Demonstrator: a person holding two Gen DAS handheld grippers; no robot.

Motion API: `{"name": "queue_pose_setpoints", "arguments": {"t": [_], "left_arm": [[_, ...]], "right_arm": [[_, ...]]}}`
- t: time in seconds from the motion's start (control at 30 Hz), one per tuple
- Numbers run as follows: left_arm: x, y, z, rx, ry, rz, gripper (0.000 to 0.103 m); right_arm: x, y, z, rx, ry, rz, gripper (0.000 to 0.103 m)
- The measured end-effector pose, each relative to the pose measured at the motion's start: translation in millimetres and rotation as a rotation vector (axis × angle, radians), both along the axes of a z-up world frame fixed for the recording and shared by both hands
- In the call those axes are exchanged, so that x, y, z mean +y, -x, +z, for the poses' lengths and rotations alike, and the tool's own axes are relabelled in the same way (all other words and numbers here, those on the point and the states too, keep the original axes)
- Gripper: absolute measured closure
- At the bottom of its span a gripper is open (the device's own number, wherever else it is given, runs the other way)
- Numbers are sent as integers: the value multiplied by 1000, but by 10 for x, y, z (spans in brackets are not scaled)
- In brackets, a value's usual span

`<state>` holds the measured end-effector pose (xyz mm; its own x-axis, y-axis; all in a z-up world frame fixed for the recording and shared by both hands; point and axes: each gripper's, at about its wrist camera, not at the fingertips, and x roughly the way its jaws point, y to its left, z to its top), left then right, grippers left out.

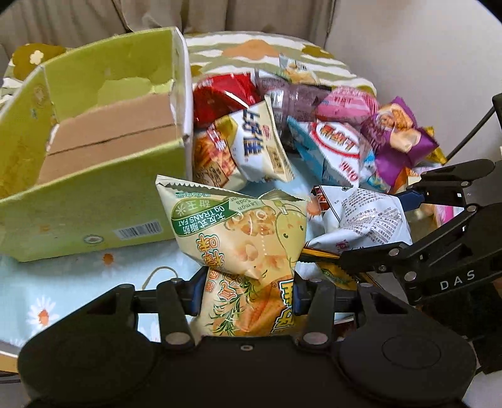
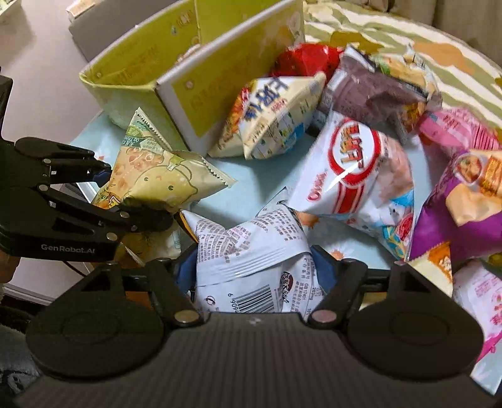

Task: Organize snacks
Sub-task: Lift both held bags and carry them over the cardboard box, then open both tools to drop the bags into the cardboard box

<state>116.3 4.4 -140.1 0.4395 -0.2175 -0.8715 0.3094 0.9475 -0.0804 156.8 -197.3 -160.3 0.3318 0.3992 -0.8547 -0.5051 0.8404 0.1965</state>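
**Two snack bags gripped beside a green carton**

Closest to the left wrist camera, the left gripper [image 1: 248, 296] has its blue-padded fingers [image 1: 196, 290] closed on a yellow-green snack bag [image 1: 241, 235] printed "0g TRANS FAT" and "Lemon Soda". Closest to the right wrist camera, the right gripper [image 2: 255, 270] has its fingers closed on a white snack bag [image 2: 251, 251] covered in small print, with a barcode at its lower end. One gripper body reads "DAS", the other "GenRobot.AI".

Largest on the desk [image 1: 78, 282] is the open green cardboard box [image 1: 94, 201], with a barcode sticker on its near wall and a brown floor inside; the yellow-green bag hangs just in front of its right corner. Right of the box lies a pile of snacks: a white packet with a red oval logo [image 2: 354, 175], a purple packet [image 2: 455, 213], a cream packet with blue Chinese characters [image 1: 260, 144], a red packet [image 1: 222, 94] and a pink one [image 1: 345, 103].

A pale blue cloth with daisies covers the desk. Behind it stands a beige sofa [image 1: 219, 15].
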Motion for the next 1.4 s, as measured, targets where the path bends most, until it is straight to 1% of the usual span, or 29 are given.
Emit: {"name": "queue_pose_setpoints", "arguments": {"t": [0.1, 0.23, 0.43, 0.6, 0.77, 0.87, 1.0, 1.13, 1.23, 1.3, 1.4], "left_arm": [[31, 73, 185, -33, 3, 17, 51], [70, 135, 461, -89, 7, 50, 51], [177, 104, 852, -186, -2, 112, 50], [408, -123, 1093, -237, 8, 172, 50], [731, -557, 1254, -267, 10, 205, 50], [932, -865, 1308, -266, 14, 215, 50], [1184, -1310, 1331, -266, 6, 211, 50], [1391, -1697, 1257, -240, 0, 213, 50], [1548, -2038, 1085, -189, 4, 201, 50], [1612, -2230, 919, -150, 8, 181, 50], [1650, -2471, 649, -98, 5, 151, 48]], "right_arm": [[-20, 33, 161, -11, -26, 7, 15], [-14, 63, 445, -53, -49, 10, 15], [-10, -44, 910, -162, -75, 8, 14], [142, -275, 1222, -242, -91, 2, 14], [458, -643, 1454, -291, -116, -40, 14], [680, -891, 1545, -294, -127, -80, 14], [1011, -1304, 1631, -286, -127, -147, 14], [1281, -1737, 1607, -248, -133, -220, 14], [1524, -2021, 1499, -231, -123, -257, 14], [1665, -2157, 1388, -226, -105, -290, 14], [1788, -2296, 1188, -185, -99, -350, 14]]}}
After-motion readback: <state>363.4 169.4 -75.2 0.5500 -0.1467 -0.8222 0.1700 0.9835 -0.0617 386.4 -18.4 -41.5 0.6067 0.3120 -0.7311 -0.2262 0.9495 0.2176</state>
